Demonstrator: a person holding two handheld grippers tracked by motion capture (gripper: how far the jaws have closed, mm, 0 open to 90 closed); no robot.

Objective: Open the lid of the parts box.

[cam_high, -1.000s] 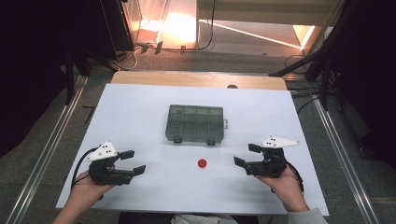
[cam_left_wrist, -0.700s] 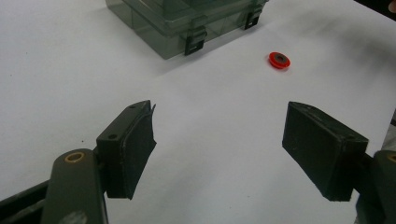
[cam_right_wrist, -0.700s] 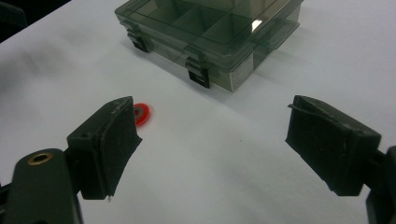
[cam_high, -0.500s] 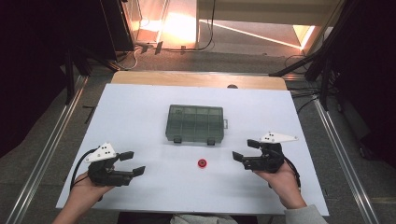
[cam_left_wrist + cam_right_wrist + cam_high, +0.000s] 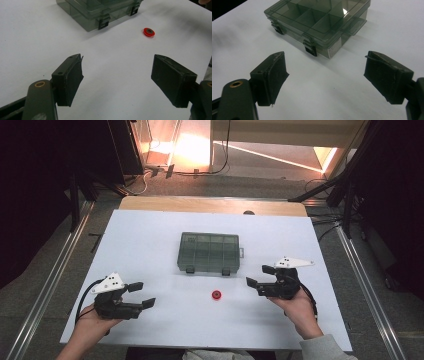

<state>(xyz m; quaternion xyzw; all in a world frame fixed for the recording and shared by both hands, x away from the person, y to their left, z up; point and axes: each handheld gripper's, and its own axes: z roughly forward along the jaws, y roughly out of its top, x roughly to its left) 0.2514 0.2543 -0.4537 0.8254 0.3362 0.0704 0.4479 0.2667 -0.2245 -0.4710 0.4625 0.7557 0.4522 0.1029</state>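
We look down on a white table top laid over a wooden board whose far edge shows at twelve o'clock. Grey carpeted floor surrounds it, with metal rails at nine and three o'clock. Beyond, at twelve, warm orange light falls on the floor by pale furniture. Cables trail at eleven; both far sides lie in darkness.

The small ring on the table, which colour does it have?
The ring is red with a dark centre; the left gripper view shows it best.
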